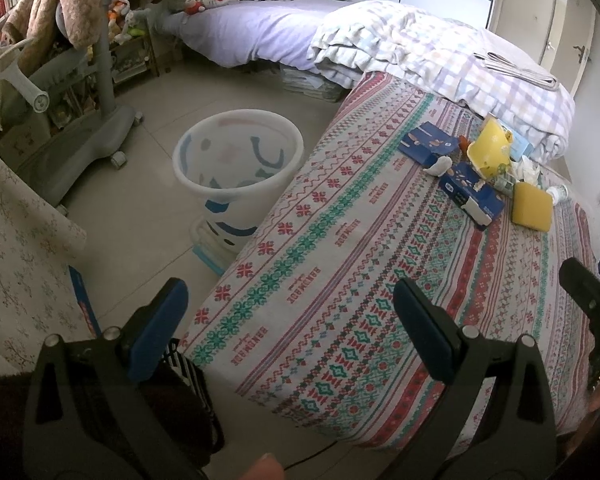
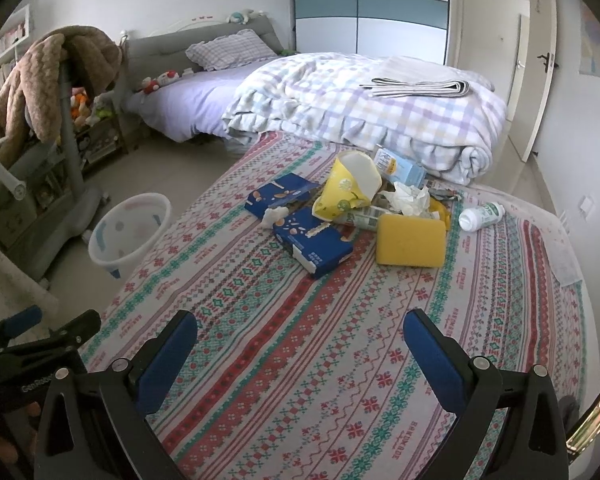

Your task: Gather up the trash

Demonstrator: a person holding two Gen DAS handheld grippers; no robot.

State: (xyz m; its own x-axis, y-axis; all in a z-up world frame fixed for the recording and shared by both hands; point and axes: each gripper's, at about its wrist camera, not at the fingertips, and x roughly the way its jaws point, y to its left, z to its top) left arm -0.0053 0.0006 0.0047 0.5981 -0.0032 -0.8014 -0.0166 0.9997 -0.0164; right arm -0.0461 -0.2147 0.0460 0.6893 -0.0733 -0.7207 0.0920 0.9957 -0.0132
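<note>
A heap of trash lies far across the patterned table cloth [image 2: 284, 352]: two blue snack boxes [image 2: 313, 240] [image 2: 278, 197], a crushed yellow paper cup [image 2: 346, 190], crumpled tissue [image 2: 410, 197], a yellow sponge [image 2: 412, 241], a small white bottle [image 2: 482, 216] and a light blue carton [image 2: 400, 166]. The same heap [image 1: 488, 160] shows in the left wrist view. A white bin [image 1: 238, 160] [image 2: 130, 226] stands on the floor left of the table. My left gripper [image 1: 290, 312] hangs open over the table's near left corner. My right gripper [image 2: 300, 344] is open above the cloth, well short of the heap.
A rolled checked quilt [image 2: 364, 120] with folded cloth on top lies behind the heap. Beyond it is a bed [image 2: 188, 100] with pillow and plush toys. A grey wheeled stand [image 1: 100, 120] draped with a brown blanket is left of the bin. A door [image 2: 536, 80] is at right.
</note>
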